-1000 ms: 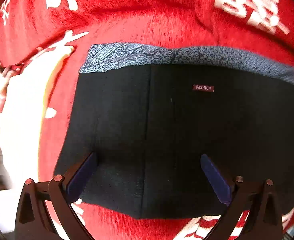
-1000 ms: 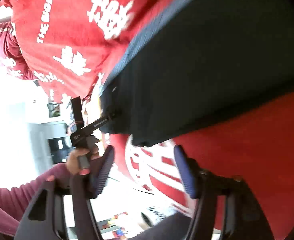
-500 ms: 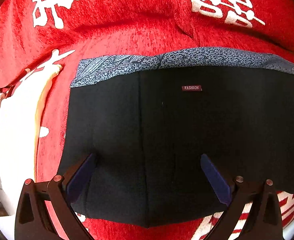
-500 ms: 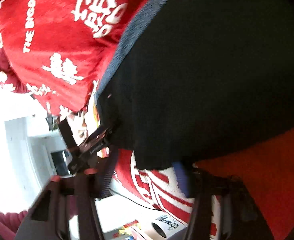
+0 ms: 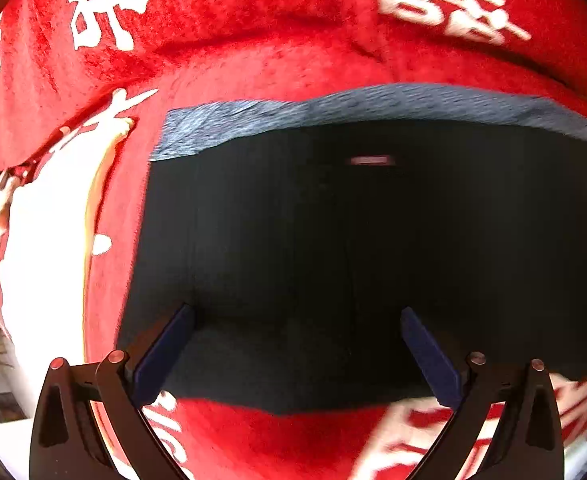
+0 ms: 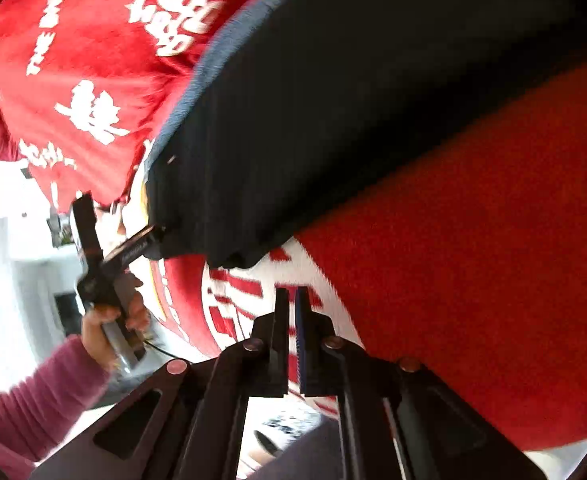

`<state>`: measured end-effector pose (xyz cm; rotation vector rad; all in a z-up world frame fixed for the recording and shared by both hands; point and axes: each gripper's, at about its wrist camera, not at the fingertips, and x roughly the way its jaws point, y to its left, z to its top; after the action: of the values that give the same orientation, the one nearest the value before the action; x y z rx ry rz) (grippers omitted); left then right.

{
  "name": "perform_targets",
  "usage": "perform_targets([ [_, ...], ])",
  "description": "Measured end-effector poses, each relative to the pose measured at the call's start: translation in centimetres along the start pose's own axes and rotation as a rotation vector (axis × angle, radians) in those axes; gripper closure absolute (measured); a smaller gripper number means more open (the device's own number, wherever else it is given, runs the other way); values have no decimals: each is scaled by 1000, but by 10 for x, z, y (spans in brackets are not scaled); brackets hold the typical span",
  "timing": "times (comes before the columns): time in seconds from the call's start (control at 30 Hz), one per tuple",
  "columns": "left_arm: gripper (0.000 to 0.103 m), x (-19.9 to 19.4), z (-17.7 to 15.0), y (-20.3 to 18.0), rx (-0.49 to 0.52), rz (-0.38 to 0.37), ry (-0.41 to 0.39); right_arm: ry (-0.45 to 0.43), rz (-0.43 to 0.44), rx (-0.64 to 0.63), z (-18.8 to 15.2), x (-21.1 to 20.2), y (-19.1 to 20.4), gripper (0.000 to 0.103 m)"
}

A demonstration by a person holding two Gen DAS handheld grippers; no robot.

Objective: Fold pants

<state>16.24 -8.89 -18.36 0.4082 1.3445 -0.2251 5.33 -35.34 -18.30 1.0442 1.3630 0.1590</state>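
Note:
Black folded pants with a grey patterned waistband and a small red label lie flat on a red blanket. My left gripper is open, its fingers spread over the near part of the pants. In the right wrist view the pants lie above my right gripper, which is shut and empty over the blanket, just off the pants' near corner. The left gripper shows there at the pants' left edge, held by a hand.
The red blanket with white characters covers the surface. Its edge drops off at the left in the right wrist view, with a bright white room beyond. A person's pink sleeve is at lower left.
My right gripper has closed from open to shut and drawn back slightly from the pants' corner. The left gripper stays open over the pants with a small shift in view.

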Motion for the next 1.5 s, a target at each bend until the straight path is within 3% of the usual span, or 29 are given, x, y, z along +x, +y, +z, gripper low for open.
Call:
perform_targets([
  [0.03,0,-8,0,-11,4,-24,-11,-12,-35,-32,2,-9,4,85],
  [0.1,0,-21,2,-33,30,-56,-37,-61,-77,-86,11,-24,11,57],
  [0.13,0,-26,5,-46,47,-75,-51,-102,-96,-114,20,-33,16,54],
  [0.27,0,-32,23,-106,94,-136,-97,-192,-198,-177,61,-46,24,54],
  [0.33,0,-22,26,-126,92,-152,-57,-207,-227,-194,79,-44,20,54],
  [0.4,0,-11,16,-138,77,-160,-19,-166,-281,-168,87,-33,4,55],
  [0.47,0,-13,0,-136,-12,-175,-51,-235,-209,-142,78,-39,-6,55],
  [0.6,0,-12,-12,-127,-102,-223,4,-248,-174,-125,68,-45,-11,55],
  [0.87,0,-22,-2,-140,-36,-135,0,-229,-148,-102,66,-47,-12,55],
  [1.33,0,-22,-6,-148,-93,-74,23,-167,-71,-98,72,-56,-21,55],
  [1.43,0,-23,-6,-151,-113,-45,32,-133,-57,-79,71,-63,-25,51],
  [1.5,0,-23,-5,-153,-121,-25,36,-111,-57,-79,68,-69,-27,43],
])
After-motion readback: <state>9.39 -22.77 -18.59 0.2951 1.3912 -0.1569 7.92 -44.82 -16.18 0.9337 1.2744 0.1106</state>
